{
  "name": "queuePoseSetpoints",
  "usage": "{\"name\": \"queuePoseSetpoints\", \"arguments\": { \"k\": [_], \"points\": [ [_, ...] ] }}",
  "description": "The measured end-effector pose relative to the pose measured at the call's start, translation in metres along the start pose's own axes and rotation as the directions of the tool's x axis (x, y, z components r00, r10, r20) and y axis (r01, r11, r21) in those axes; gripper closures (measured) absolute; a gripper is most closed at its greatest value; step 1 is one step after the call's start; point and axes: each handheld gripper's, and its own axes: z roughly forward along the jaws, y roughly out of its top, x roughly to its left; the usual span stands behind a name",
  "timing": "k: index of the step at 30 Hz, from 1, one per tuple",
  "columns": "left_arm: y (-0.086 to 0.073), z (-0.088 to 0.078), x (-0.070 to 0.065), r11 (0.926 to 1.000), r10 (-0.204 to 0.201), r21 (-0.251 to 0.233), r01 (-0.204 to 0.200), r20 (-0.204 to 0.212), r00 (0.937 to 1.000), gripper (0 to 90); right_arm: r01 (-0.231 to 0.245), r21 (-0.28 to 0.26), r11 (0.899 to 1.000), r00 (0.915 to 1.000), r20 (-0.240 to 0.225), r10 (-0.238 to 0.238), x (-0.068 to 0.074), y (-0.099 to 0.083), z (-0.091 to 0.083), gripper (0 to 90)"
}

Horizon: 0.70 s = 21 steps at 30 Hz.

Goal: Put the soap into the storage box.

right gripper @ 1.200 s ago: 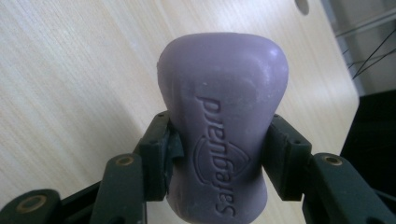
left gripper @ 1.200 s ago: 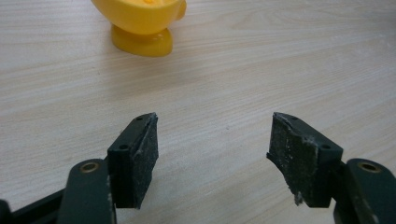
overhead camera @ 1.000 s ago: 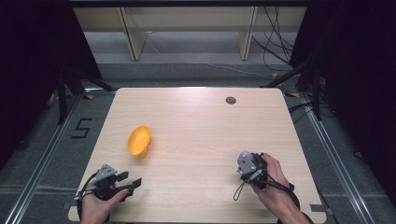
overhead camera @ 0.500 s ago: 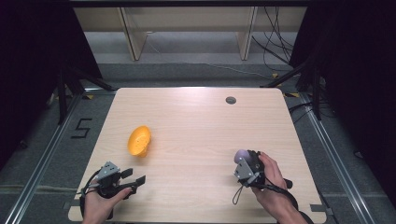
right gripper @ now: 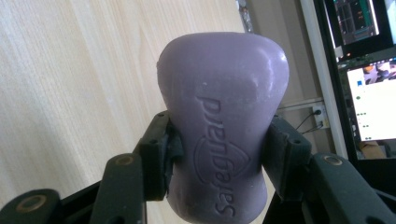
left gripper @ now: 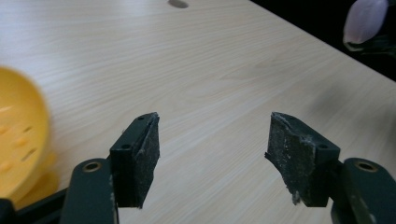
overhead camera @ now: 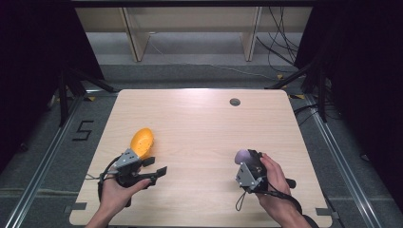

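Item one: a lilac, waisted bar of soap embossed with lettering (right gripper: 222, 126), which the right gripper (overhead camera: 245, 164) is pinching across its narrow middle, its long axis running straight out along the jaws and its rounded end standing clear beyond the tips. Item two: a yellow plastic slotted soap dish (overhead camera: 142, 141), lying on the pale wooden table (overhead camera: 199, 118) just off the outer side of the left gripper (overhead camera: 154, 167), whose jaws are standing wide apart on nothing. The soap is sitting well apart from the dish, so the laden right gripper is probably facing a carry across the table towards the left hand (overhead camera: 119, 190), the nearer of the two to the dish.
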Motion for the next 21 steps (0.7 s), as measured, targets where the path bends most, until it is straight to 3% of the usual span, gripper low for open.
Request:
{"name": "queuePoseSetpoints", "arguments": {
  "k": [1, 2, 7, 8, 10, 11, 13, 14, 15, 17, 18, 19, 20, 21],
  "points": [
    [0.004, 0.004, -0.004, 1.0000, 0.004, 0.002, -0.004, 0.016, 0.9999, 33.7, -0.009, 0.005, 1.000, 0.9999, 0.005, 0.009, 0.001, 0.001, 0.000, 50.2],
    [0.009, 0.008, -0.007, 0.9999, 0.014, 0.003, -0.014, 0.027, 0.9995, 33.6, 0.039, -0.012, 0.999, 0.9992, 0.009, -0.038, -0.001, 0.001, 0.000, 50.2],
    [0.032, 0.029, -0.025, 0.9964, 0.083, 0.009, -0.084, 0.097, 0.9918, 33.7, 0.079, -0.032, 0.996, 0.9967, 0.017, -0.079, -0.003, 0.002, 0.001, 50.2],
    [0.035, 0.032, -0.027, 0.9960, 0.087, 0.008, -0.089, 0.104, 0.9907, 33.8, 0.016, -0.017, 1.000, 0.9998, 0.012, -0.015, 0.001, 0.003, 0.000, 50.2],
    [0.041, 0.038, -0.033, 0.9942, 0.105, 0.011, -0.107, 0.115, 0.9878, 34.2, 0.024, -0.021, 0.999, 0.9997, 0.008, -0.024, 0.001, 0.004, 0.000, 50.2],
    [0.045, 0.043, -0.038, 0.9936, 0.111, 0.009, -0.113, 0.130, 0.9852, 34.5, 0.062, -0.033, 0.997, 0.9980, 0.016, -0.062, -0.001, 0.004, 0.001, 50.2],
    [0.048, 0.047, -0.044, 0.9929, 0.116, 0.007, -0.119, 0.146, 0.9825, 35.1, 0.069, -0.043, 0.997, 0.9976, 0.014, -0.068, -0.001, 0.005, 0.001, 50.2],
    [0.050, 0.050, -0.047, 0.9926, 0.119, 0.005, -0.121, 0.157, 0.9804, 35.4, -0.004, -0.028, 1.000, 1.0000, 0.009, 0.004, 0.003, 0.007, -0.001, 50.2],
    [0.052, 0.053, -0.050, 0.9911, 0.130, 0.008, -0.133, 0.165, 0.9776, 35.4, -0.004, -0.028, 1.000, 1.0000, 0.009, 0.004, 0.003, 0.007, -0.001, 50.2],
    [0.055, 0.058, -0.056, 0.9897, 0.140, 0.007, -0.143, 0.181, 0.9735, 35.8, 0.006, -0.029, 1.000, 0.9999, 0.010, -0.006, 0.003, 0.007, -0.002, 50.2],
    [0.057, 0.060, -0.058, 0.9870, 0.157, 0.008, -0.161, 0.178, 0.9715, 36.2, 0.065, -0.049, 0.997, 0.9978, 0.018, -0.064, 0.000, 0.007, 0.000, 50.2],
    [0.059, 0.063, -0.061, 0.9882, 0.149, 0.006, -0.153, 0.182, 0.9719, 36.4, 0.099, -0.053, 0.994, 0.9949, 0.020, -0.098, -0.002, 0.007, 0.000, 50.2],
    [0.061, 0.065, -0.062, 0.9869, 0.158, 0.001, -0.161, 0.194, 0.9682, 36.7, 0.058, -0.050, 0.997, 0.9982, 0.018, -0.057, 0.001, 0.007, 0.000, 50.2],
    [0.062, 0.067, -0.064, 0.9861, 0.163, 0.001, -0.166, 0.194, 0.9675, 37.2, 0.072, -0.056, 0.996, 0.9973, 0.015, -0.072, 0.000, 0.007, 0.000, 50.2]
  ]
}}
